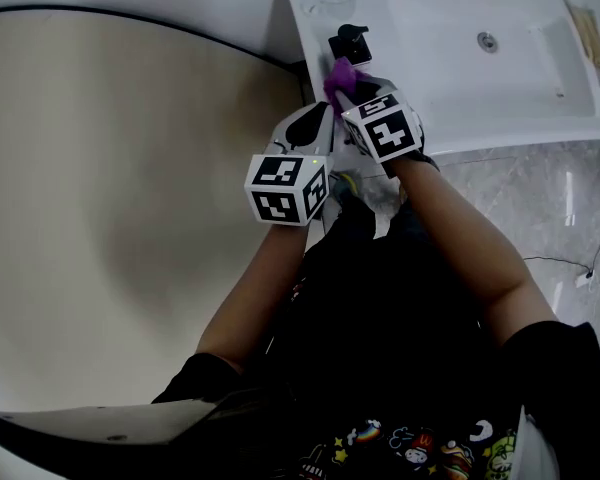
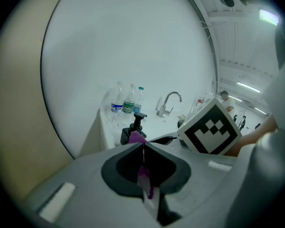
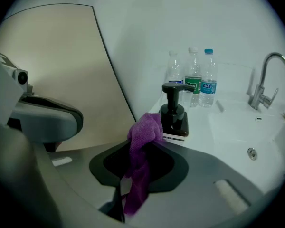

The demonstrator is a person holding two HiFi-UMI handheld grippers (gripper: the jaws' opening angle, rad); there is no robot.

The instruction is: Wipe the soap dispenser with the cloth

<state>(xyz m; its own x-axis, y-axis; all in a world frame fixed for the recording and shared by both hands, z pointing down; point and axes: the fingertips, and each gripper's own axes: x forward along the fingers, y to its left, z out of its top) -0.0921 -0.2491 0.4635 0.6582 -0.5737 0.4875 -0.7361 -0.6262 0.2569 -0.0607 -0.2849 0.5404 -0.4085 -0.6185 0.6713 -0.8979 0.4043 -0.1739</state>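
Soap dispenser (image 3: pixel 175 113) is the target, a black square-bodied pump bottle, and the scene reads outward from the person toward it. Nearest, the left gripper (image 2: pixel 143 146) has its jaws closed together. A thin purple and white sliver shows in the throat behind them, and I cannot tell whether that is a pinched bit of fabric. Just to its right and slightly farther forward, the right gripper (image 3: pixel 148 144) is clamped on the purple cloth (image 3: pixel 143 137). The cloth bunches up past the jaw tips and trails down through the gap below them. Directly beyond that bunch stands the dispenser, upright on the near left corner of the white counter (image 3: pixel 213 127), its pump head on top and its long axis vertical. It lies straight ahead of the right jaws and a little to their right. The cloth is just beside its lower body, and no view settles whether they touch. The right gripper is the nearer of the two, so I judge the wipe will come from it, pushing forward and then stroking up or down along the bottle. The left gripper is near enough to steady it. Farther back stand three water bottles (image 3: pixel 194 77), and to the far right are the sink basin (image 1: pixel 540 98) and the faucet (image 3: pixel 263 80).
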